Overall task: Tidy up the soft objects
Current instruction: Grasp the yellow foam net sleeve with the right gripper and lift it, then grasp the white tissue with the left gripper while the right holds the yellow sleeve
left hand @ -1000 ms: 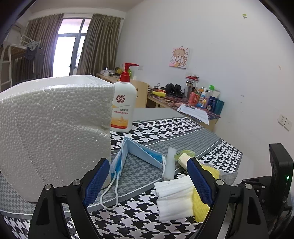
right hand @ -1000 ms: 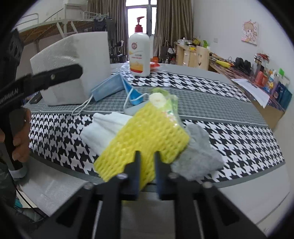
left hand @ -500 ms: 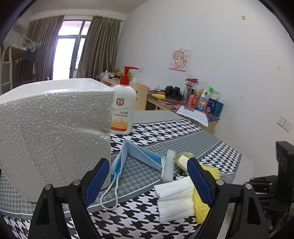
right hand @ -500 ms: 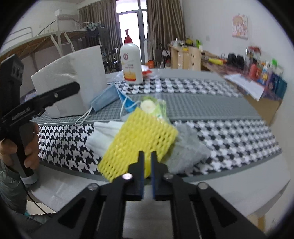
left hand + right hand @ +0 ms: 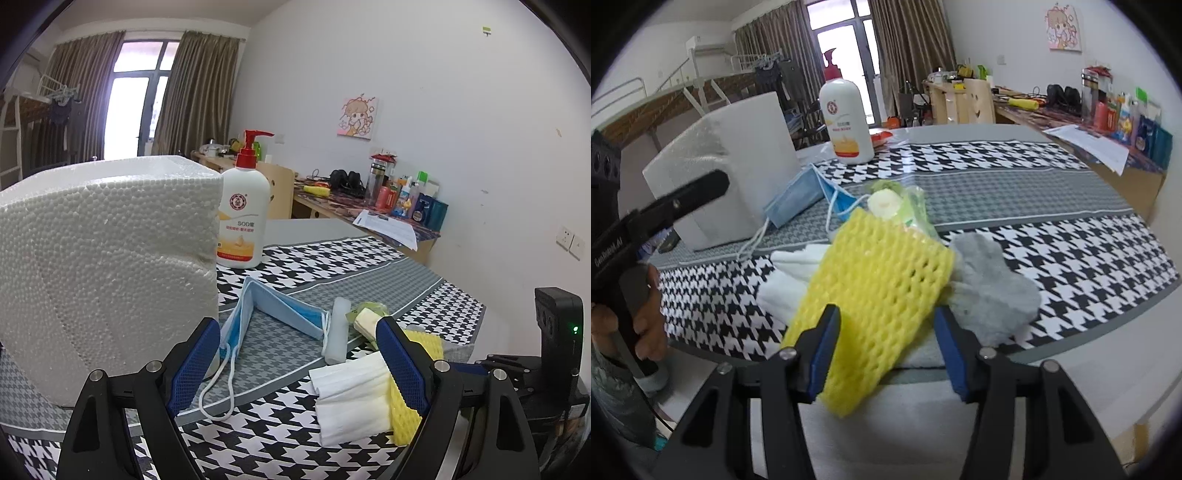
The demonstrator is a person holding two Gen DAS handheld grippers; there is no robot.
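On the tabletop (image 5: 1071, 206), mask (image 5: 280, 314), tissues (image 5: 351, 398), glove (image 5: 990, 291) and yellow net (image 5: 882, 284) lie unsorted; right tool (image 5: 886, 347) spread astride the net, left tool (image 5: 295, 362) spread, empty.

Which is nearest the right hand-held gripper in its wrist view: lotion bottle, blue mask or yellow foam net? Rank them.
1. Yellow foam net, between the right hand-held gripper fingers.
2. Blue mask, left, mid-table.
3. Lotion bottle, far back, left of centre.
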